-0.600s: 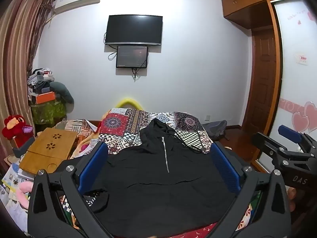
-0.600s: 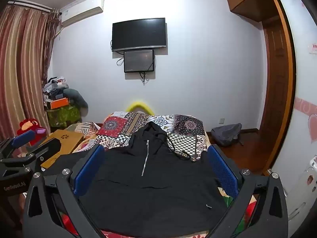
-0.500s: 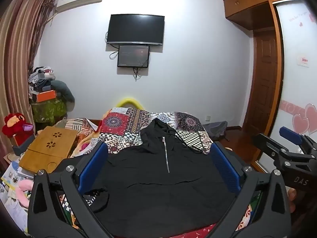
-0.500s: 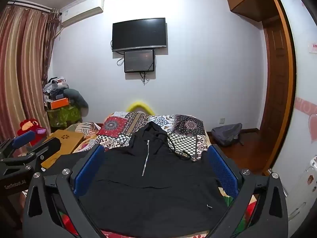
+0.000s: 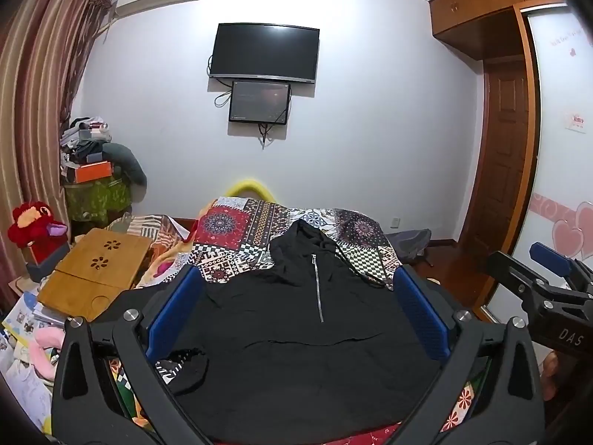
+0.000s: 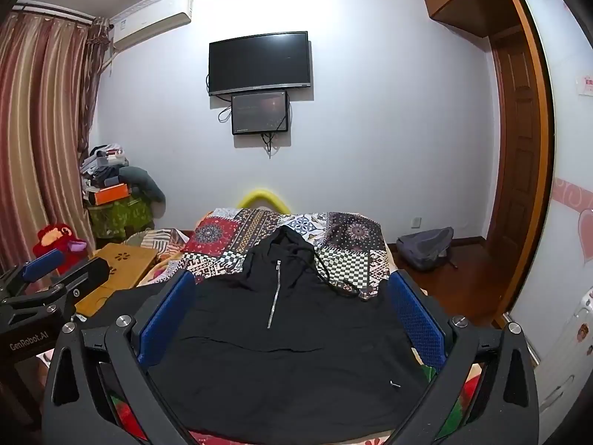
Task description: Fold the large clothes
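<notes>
Nothing much has shifted since half a second ago: your two tools hang where they were, and only the left view has tipped a touch, so the room sits slightly lower in it.

Your left tool (image 5: 296, 311) stands with its blue-padded jaws spread as wide as they go, nothing between the pads and nothing gripped. Your right tool (image 6: 291, 311) is the same: jaws fully apart, empty. Both point slightly downward over the near edge of the bed. Each shows in the other's view, the right one at the right edge of the left view, the left one at the left edge of the right view, so you hold them side by side and apart.

Framed between the pads in both views lies the black hooded pullover with a short silver zip (image 5: 307, 352) (image 6: 281, 356). It is spread flat, front up, on the bed, hood pointing away from you toward the far wall, drawcords trailing to the right of the hood. One cuff is turned in on the left, showing in the left view. Neither tool touches it.

Under it lies the patchwork bedspread of red, black and white patterned squares (image 5: 237, 237) (image 6: 344, 256). Left of the bed rests a light wooden lap tray with flower cut-outs (image 5: 92, 274), and beyond it a red plush toy (image 5: 33, 222). A black flat television (image 6: 259, 61) hangs on the far wall above a smaller dark screen (image 6: 260, 112).
</notes>
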